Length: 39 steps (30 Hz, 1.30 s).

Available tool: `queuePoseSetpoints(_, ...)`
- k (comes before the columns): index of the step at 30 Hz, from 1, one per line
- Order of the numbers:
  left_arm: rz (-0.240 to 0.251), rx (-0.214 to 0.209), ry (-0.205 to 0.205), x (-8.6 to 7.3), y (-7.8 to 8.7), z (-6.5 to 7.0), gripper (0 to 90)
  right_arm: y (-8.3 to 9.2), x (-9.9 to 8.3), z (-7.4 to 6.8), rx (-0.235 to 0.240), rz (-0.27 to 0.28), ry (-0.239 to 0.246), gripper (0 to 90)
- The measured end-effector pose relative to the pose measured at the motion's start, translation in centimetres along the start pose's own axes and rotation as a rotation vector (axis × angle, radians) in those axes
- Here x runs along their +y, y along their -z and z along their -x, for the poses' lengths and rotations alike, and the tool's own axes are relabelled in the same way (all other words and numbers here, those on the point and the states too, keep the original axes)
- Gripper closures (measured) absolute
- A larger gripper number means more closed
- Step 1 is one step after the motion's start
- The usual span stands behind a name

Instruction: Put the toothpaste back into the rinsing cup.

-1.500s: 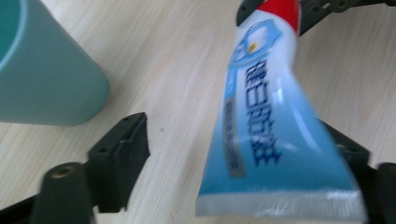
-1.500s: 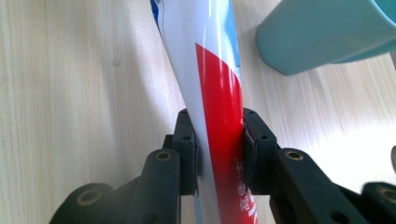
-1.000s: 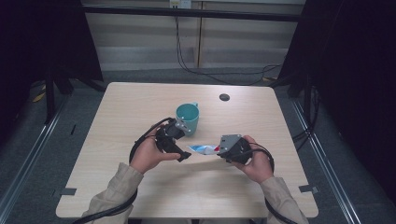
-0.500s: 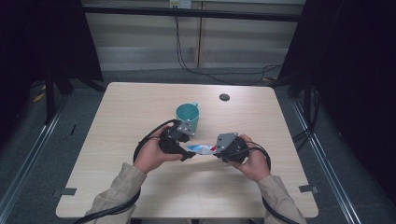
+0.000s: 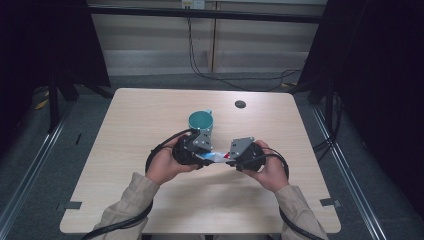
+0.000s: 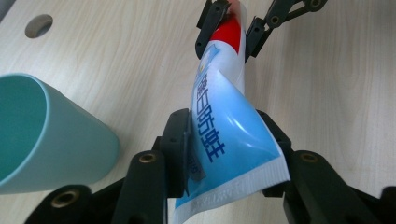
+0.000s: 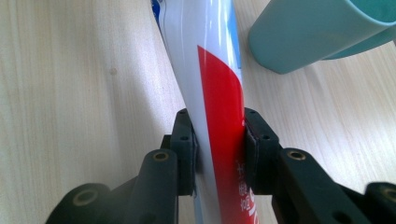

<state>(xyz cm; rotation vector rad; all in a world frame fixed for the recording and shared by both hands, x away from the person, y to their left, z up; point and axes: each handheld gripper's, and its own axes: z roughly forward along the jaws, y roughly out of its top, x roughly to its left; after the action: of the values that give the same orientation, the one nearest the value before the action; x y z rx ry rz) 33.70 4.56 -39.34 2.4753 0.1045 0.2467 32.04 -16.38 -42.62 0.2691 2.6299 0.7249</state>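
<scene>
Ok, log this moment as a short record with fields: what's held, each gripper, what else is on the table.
held item: toothpaste tube, lifted between both grippers
left gripper: jaws have just been closing, pads now on the tube's flat crimped end
right gripper: shut on the tube's red end
cup: teal, upright, just beyond the left gripper
table: light wood, round hole near the far edge

The high camera looks forward and down on the light wooden desk; both claw cameras look closely along their jaws, sharing the white-blue-red toothpaste tube.
</scene>
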Motion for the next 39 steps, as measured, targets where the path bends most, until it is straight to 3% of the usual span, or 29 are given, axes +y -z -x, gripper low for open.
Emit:
queuePoseSetpoints(3,0.006,0.014,-0.028,0.3,0.2,0.3,66.3,0.1,0.1,0.0,0.002,-0.006,-0.001,67.8)
queuePoseSetpoints(10,0.102,0.012,-0.064,1.0,1.2,0.4,74.7,0.3,0.1,0.1,-0.012,0.026,-0.014,60.7)
queuePoseSetpoints(20,0.165,0.008,-0.047,1.4,2.3,-0.1,79.3,0.7,0.3,0.3,-0.017,0.089,-0.044,53.4)
queuePoseSetpoints(22,0.166,0.012,-0.061,1.5,2.4,-0.2,79.8,0.7,0.3,0.3,-0.018,0.095,-0.043,52.7)
queuePoseSetpoints(24,0.178,0.006,-0.050,1.8,2.6,-0.2,80.2,0.7,0.5,0.2,-0.026,0.118,-0.052,49.9)
queuePoseSetpoints(29,0.198,-0.008,-0.064,2.3,2.5,-0.2,80.7,1.3,1.6,0.4,-0.014,0.263,-0.108,41.5)
queuePoseSetpoints(32,0.201,-0.005,-0.065,2.5,2.4,-0.2,80.7,1.7,2.4,0.6,-0.008,0.266,-0.089,47.7)
queuePoseSetpoints(33,0.206,0.006,-0.052,2.5,2.5,-0.3,80.7,1.7,2.5,0.6,0.010,0.255,-0.081,58.0)
queuePoseSetpoints(35,0.211,-0.001,-0.041,2.5,2.5,-0.4,80.2,1.8,2.6,0.6,0.007,0.251,-0.063,61.3)
queuePoseSetpoints(39,0.236,-0.002,-0.043,2.4,2.7,-0.6,72.1,2.0,2.4,0.9,0.040,0.266,-0.103,68.9)
